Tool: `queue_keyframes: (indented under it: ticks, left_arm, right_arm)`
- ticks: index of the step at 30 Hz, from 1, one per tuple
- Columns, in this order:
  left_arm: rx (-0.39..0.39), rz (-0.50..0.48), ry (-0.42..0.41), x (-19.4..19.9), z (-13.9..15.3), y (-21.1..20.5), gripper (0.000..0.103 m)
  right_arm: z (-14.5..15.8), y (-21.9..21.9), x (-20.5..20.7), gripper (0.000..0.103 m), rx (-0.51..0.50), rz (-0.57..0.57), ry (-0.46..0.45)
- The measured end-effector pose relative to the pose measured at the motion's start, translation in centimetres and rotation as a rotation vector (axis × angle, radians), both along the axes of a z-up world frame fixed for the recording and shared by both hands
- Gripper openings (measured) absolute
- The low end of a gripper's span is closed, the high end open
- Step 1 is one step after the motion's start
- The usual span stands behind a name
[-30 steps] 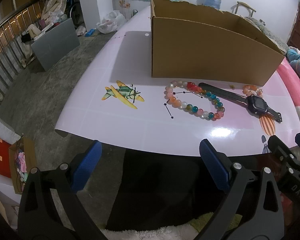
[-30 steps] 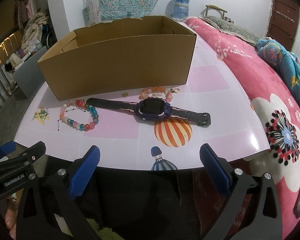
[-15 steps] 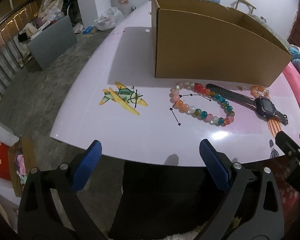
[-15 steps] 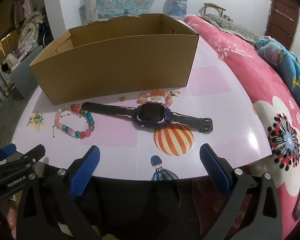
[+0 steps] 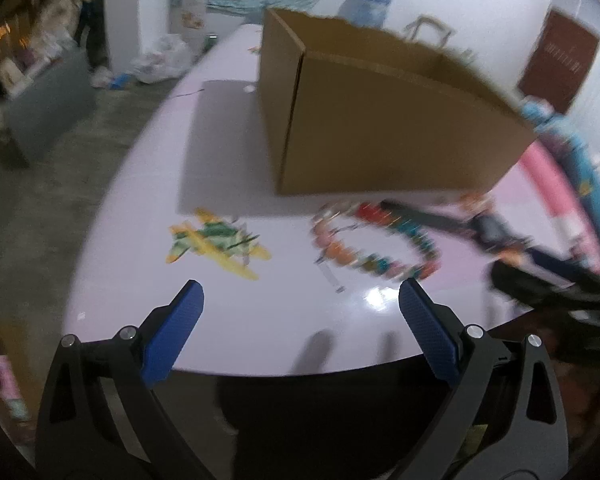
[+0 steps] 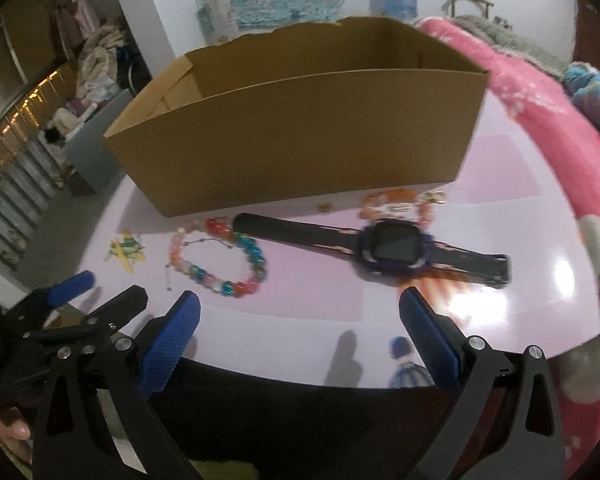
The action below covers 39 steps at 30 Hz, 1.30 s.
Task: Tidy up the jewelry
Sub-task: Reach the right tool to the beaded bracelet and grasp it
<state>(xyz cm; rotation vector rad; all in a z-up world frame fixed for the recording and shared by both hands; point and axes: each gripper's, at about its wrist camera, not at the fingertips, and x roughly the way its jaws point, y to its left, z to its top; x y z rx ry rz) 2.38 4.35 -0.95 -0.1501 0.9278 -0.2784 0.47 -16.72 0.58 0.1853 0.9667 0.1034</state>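
A multicoloured bead bracelet lies on the glossy pink table in front of an open brown cardboard box. Right of it lies a dark smartwatch with its strap flat. A smaller orange bead bracelet and a tiny gold piece sit near the box wall. My left gripper is open above the table's near edge, short of the bracelet. My right gripper is open, short of the watch. The left view is blurred.
The table carries printed pictures: a plane and a striped balloon. A pink flowered blanket lies to the right. The floor drops away at the left, with a grey bin and clutter beyond.
Both grippers have moved forward over the table's near edge toward the jewelry. The left view has swung and blurred. Nothing has been picked up.
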Motion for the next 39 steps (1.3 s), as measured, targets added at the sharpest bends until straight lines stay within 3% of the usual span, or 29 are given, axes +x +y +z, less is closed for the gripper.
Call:
queue_keyframes:
  ticks: [3, 7, 12, 15, 18, 22, 27, 31, 34, 36, 39]
  left_arm:
    - [-0.09, -0.021, -0.022, 0.6, 0.4, 1.2, 0.095]
    - [-0.107, -0.042, -0.038, 2.0, 0.3, 1.9, 0.095]
    - [-0.018, -0.084, -0.087, 3.6, 0.3, 0.2, 0.094]
    - [-0.012, -0.123, -0.092, 4.2, 0.3, -0.2, 0.093]
    - [-0.015, -0.163, -0.075, 5.0, -0.1, -0.8, 0.078]
    - [-0.021, -0.178, -0.036, 6.0, -0.8, -1.4, 0.066]
    - [0.017, -0.192, -0.003, 6.8, -1.8, -2.2, 0.043]
    - [0.055, -0.214, 0.019, 7.0, -2.3, -3.0, 0.034]
    - [0.081, -0.214, 0.017, 6.8, -2.4, -3.5, 0.024]
    - [0.078, -0.21, 0.03, 6.6, -2.4, -3.5, 0.012]
    - [0.065, -0.206, 0.057, 5.9, -2.3, -3.4, 0.011]
  right_arm:
    - [-0.3, 0.3, 0.9, 0.09, 0.039, 0.007, 0.023]
    - [-1.2, 0.9, 2.3, 0.075, 0.087, 0.005, 0.07]
    - [-2.2, 1.6, 3.7, 0.06, 0.1, 0.0, 0.117]
    - [-2.9, 2.0, 4.3, 0.05, 0.093, 0.005, 0.144]
    - [-3.3, 2.4, 4.7, 0.043, 0.084, 0.013, 0.157]
    - [-3.4, 3.2, 5.1, 0.034, 0.057, 0.032, 0.154]
    - [-3.4, 4.2, 5.6, 0.023, 0.032, 0.069, 0.144]
    - [-3.6, 5.2, 5.8, 0.013, 0.015, 0.104, 0.135]
    - [-3.5, 5.2, 6.4, 0.01, 0.011, 0.125, 0.127]
    - [-3.5, 5.3, 6.6, 0.01, 0.02, 0.135, 0.123]
    - [-3.6, 5.1, 6.6, 0.01, 0.025, 0.149, 0.117]
